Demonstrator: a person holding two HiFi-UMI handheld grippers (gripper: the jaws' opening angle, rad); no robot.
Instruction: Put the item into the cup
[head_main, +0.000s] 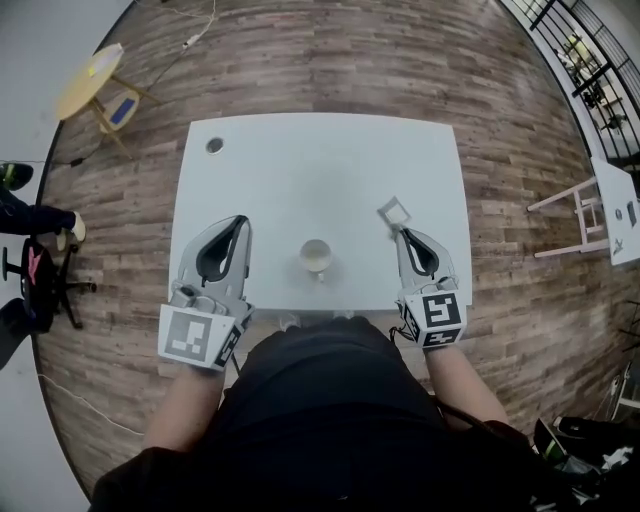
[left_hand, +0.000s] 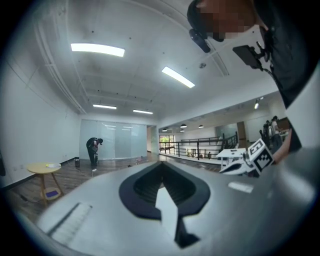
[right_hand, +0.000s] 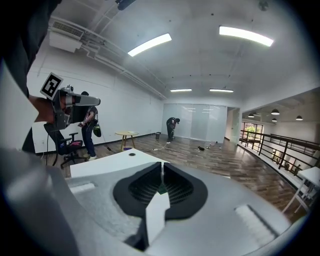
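A small pale cup (head_main: 316, 256) stands upright on the white table (head_main: 300, 170), near its front edge, between my two grippers. My right gripper (head_main: 397, 231) is to the right of the cup, shut on a thin square flat item (head_main: 393, 211) that sticks out past the fingertips. In the right gripper view the gripper (right_hand: 161, 167) shows the item only edge-on, as a thin pale line with a bit of green (right_hand: 160, 189) behind it. My left gripper (head_main: 241, 220) is left of the cup, its jaws (left_hand: 161, 165) shut with nothing between them.
A round grommet hole (head_main: 214, 145) sits at the table's far left corner. Beyond the table are a small yellow round table (head_main: 90, 78), a black office chair (head_main: 40, 280) and a white stand (head_main: 590, 215). A person (right_hand: 172, 127) stands far off on the wooden floor.
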